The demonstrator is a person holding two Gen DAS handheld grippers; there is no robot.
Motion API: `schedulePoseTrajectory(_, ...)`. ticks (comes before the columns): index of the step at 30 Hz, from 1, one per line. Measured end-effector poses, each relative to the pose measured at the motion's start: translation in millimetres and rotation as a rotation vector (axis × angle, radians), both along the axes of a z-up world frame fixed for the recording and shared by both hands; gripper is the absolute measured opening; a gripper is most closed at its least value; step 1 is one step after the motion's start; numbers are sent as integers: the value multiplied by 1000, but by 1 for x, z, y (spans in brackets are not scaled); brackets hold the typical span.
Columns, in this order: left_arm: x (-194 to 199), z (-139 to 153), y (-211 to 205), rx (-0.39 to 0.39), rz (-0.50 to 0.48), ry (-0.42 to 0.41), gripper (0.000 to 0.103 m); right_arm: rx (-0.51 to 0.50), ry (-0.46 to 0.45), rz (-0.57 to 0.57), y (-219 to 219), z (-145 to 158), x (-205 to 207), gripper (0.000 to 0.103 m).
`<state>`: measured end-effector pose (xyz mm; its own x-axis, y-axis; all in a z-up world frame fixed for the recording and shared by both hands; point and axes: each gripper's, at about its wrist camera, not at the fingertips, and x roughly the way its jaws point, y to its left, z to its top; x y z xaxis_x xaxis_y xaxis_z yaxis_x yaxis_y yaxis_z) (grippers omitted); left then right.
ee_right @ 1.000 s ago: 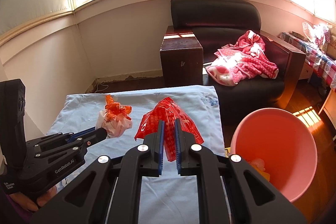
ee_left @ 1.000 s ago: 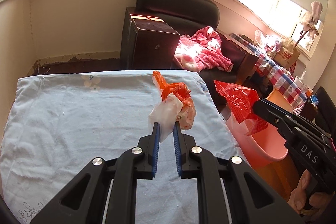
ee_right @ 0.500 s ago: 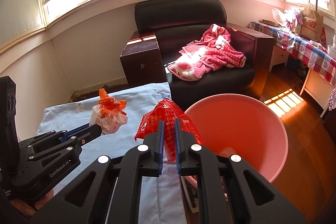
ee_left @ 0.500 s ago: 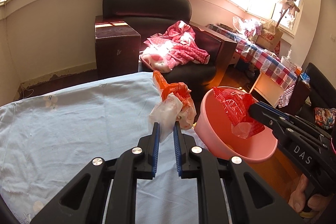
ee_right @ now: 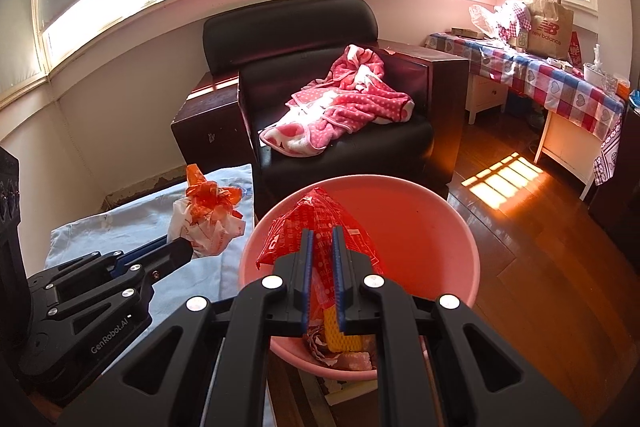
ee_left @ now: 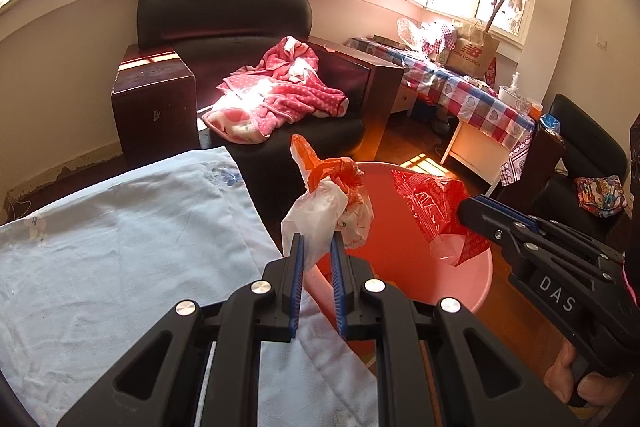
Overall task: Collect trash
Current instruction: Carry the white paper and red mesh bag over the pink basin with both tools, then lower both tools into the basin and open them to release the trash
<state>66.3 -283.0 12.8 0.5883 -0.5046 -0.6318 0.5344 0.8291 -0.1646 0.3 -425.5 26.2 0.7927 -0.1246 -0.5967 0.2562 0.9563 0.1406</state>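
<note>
My left gripper (ee_left: 317,245) is shut on a knotted white and orange plastic bag (ee_left: 332,203) and holds it at the near rim of the pink bin (ee_left: 480,279). The left gripper (ee_right: 182,245) and its bag (ee_right: 208,223) also show in the right wrist view, left of the bin. My right gripper (ee_right: 320,239) is shut on a red crinkled wrapper (ee_right: 320,223) and holds it over the open pink bin (ee_right: 420,223). The right gripper (ee_left: 470,207) with the wrapper (ee_left: 436,211) also shows in the left wrist view. Yellow and papery trash (ee_right: 340,339) lies in the bin.
A table with a light blue cloth (ee_left: 120,247) is on the left. A black armchair (ee_right: 320,67) with a pink blanket (ee_right: 344,107) stands behind the bin. A dark wooden side cabinet (ee_left: 156,99) and a checkered table (ee_right: 560,83) stand around. The wooden floor (ee_right: 540,247) lies to the right.
Both grippers have swung right, off the clothed table towards the pink bin. The red wrapper now hangs over the bin's opening and the knotted bag has reached its rim.
</note>
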Motion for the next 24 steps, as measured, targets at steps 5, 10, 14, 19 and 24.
schedulePoseTrajectory(5,2,-6,-15,10,-21,9,12,2,11,-21,-8,-6,0,10)
schedulePoseTrajectory(10,3,-13,-24,26,-38,13,12,-1,27,-27,-11,-12,2,10)
schedulePoseTrajectory(14,5,-18,-30,37,-46,18,12,-9,41,-30,-10,-17,5,10)
schedulePoseTrajectory(19,11,-25,-33,45,-48,32,12,-6,54,-32,-9,-21,8,10)
schedulePoseTrajectory(24,13,-30,-34,49,-46,41,12,-6,61,-33,-9,-22,10,10)
